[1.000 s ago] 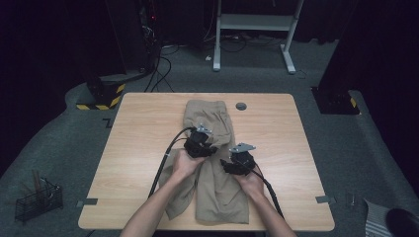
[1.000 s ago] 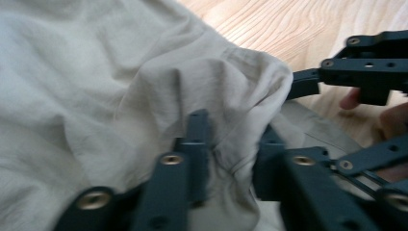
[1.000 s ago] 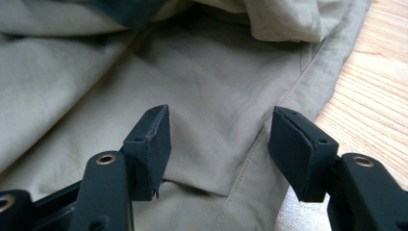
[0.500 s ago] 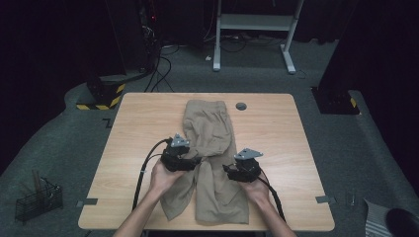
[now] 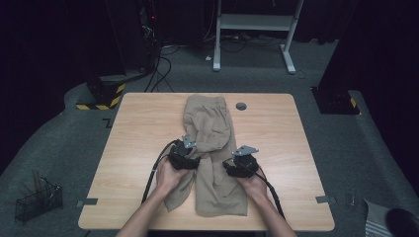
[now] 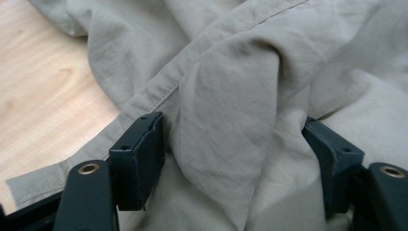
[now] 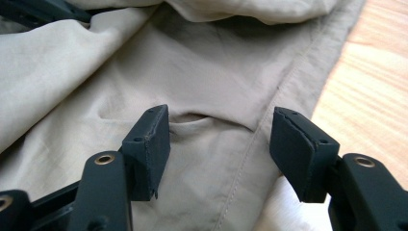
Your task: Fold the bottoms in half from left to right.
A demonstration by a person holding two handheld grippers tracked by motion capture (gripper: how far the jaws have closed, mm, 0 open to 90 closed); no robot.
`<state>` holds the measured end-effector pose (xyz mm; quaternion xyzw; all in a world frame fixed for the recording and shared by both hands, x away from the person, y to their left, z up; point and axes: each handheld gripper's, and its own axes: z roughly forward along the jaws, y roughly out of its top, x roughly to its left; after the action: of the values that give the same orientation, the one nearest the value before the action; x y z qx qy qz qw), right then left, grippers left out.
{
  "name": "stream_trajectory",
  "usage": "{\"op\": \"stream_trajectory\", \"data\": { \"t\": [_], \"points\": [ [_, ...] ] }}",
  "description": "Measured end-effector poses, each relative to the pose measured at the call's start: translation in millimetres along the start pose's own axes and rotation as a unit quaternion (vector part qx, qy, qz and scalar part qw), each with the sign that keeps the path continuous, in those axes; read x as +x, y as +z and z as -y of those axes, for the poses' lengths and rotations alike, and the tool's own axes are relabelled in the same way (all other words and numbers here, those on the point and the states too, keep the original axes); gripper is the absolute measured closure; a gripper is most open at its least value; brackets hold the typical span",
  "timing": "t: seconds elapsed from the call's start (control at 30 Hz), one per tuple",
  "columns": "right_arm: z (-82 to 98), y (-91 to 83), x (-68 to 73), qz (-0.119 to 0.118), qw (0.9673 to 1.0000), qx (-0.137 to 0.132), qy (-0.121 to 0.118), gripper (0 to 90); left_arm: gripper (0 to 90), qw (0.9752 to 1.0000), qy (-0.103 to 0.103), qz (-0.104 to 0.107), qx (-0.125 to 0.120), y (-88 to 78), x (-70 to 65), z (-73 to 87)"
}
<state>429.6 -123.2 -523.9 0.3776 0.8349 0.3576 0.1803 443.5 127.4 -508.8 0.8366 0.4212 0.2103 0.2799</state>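
Beige trousers (image 5: 210, 123) lie lengthwise down the middle of the wooden table (image 5: 138, 128), legs toward the person. My left gripper (image 5: 185, 154) rests on the left leg's edge. In the left gripper view the left gripper (image 6: 231, 144) stands open. Its jaws have just been opening, and a raised fold of the trousers (image 6: 231, 86) sits loosely between them. My right gripper (image 5: 241, 163) is over the right leg. In the right gripper view the right gripper (image 7: 221, 139) is open above flat cloth (image 7: 192, 72) beside a seam, gripping nothing.
A small dark round disc (image 5: 241, 105) sits on the table beyond the trousers. Cables trail from both grippers toward the near edge. On the floor stand a wire basket (image 5: 37, 197) at left, a yellow-black striped base (image 5: 101, 96) and a white desk frame (image 5: 257, 29) behind.
The left gripper has moved left and toward the person, off the middle of the trousers, and its jaws have opened wide. The right gripper has stayed in place.
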Motion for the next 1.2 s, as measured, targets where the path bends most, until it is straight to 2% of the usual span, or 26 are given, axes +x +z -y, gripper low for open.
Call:
{"op": "stream_trajectory", "data": {
  "t": [0.2, 0.23, 0.27, 0.4, 0.43, 0.53, 0.57, 0.63, 0.7, 0.77, 0.83, 0.9, 1.0, 1.1, 1.13, 1.17, 1.2],
  "points": [
    [-1.1, 0.9, -12.7, 0.014, 0.9999, 0.001, 0.007, 39.6, 29.9, 0.9999, 0.004, -0.010, 0.007, 2.6, 7.7, -3.1],
    [-0.5, -0.1, -17.9, 0.020, 0.9997, 0.004, 0.017, 39.5, 29.9, 0.9999, -0.006, -0.009, 0.006, 2.9, 10.4, -2.4],
    [-0.4, -0.5, -19.8, 0.022, 0.9995, 0.006, 0.021, 39.6, 30.1, 0.9999, -0.006, -0.009, 0.006, 2.9, 10.4, -2.4],
    [-1.1, -3.0, -18.2, 0.034, 0.9992, 0.012, 0.019, 40.5, 31.0, 1.0000, -0.005, -0.007, 0.001, -6.3, 8.4, -3.2],
    [-0.5, -8.0, -12.3, 0.028, 0.9995, 0.004, 0.010, 40.5, 31.9, 0.9999, -0.005, 0.000, -0.016, -15.8, 5.3, -1.4],
    [1.4, -17.5, -2.2, 0.004, 0.9998, -0.017, 0.005, 41.4, 34.4, 0.9996, -0.008, 0.002, -0.026, -24.3, 4.8, 2.3],
    [2.0, -19.4, 1.0, -0.004, 0.9998, -0.019, 0.001, 41.5, 35.3, 0.9993, -0.019, 0.007, -0.032, -30.2, 7.5, 6.4],
    [3.3, -21.7, 7.5, -0.015, 0.9997, -0.020, -0.008, 41.5, 40.6, 0.9990, -0.025, 0.015, -0.033, -33.4, 11.8, 9.7],
    [5.7, -22.4, 13.0, -0.031, 0.9993, -0.019, -0.006, 41.9, 48.4, 0.9987, -0.031, 0.021, -0.033, -33.5, 14.8, 11.2],
    [7.7, -20.3, 17.5, -0.038, 0.9992, -0.011, -0.009, 42.0, 60.1, 0.9986, -0.030, 0.027, -0.033, -31.9, 17.0, 10.4],
    [9.1, -14.6, 20.5, -0.034, 0.9993, 0.001, -0.016, 41.9, 70.8, 0.9985, -0.029, 0.027, -0.037, -30.7, 18.9, 8.7],
    [9.9, -11.6, 21.2, -0.030, 0.9994, -0.001, -0.018, 42.3, 77.9, 0.9986, -0.029, 0.025, -0.037, -30.5, 20.1, 6.7],
    [2.6, -4.1, 22.8, -0.022, 0.9997, 0.001, -0.012, 42.2, 82.2, 0.9977, -0.034, 0.011, -0.057, -39.7, 24.4, -7.0],
    [-3.2, 2.7, 24.5, -0.019, 0.9998, -0.001, -0.010, 42.2, 83.1, 0.9965, -0.018, 0.009, -0.081, -54.3, 17.1, -18.1],
    [-3.2, 2.7, 24.5, -0.019, 0.9998, -0.001, -0.010, 42.2, 83.1, 0.9965, -0.018, 0.009, -0.081, -54.3, 17.1, -18.1],
    [-6.6, 6.5, 24.9, -0.018, 0.9998, -0.001, -0.010, 42.2, 83.0, 0.9962, -0.001, 0.013, -0.087, -60.5, 6.7, -23.5],
    [-8.1, 8.1, 25.2, -0.017, 0.9998, -0.001, -0.008, 42.3, 82.7, 0.9962, -0.001, 0.013, -0.087, -60.5, 6.7, -23.5]
  ]
}}
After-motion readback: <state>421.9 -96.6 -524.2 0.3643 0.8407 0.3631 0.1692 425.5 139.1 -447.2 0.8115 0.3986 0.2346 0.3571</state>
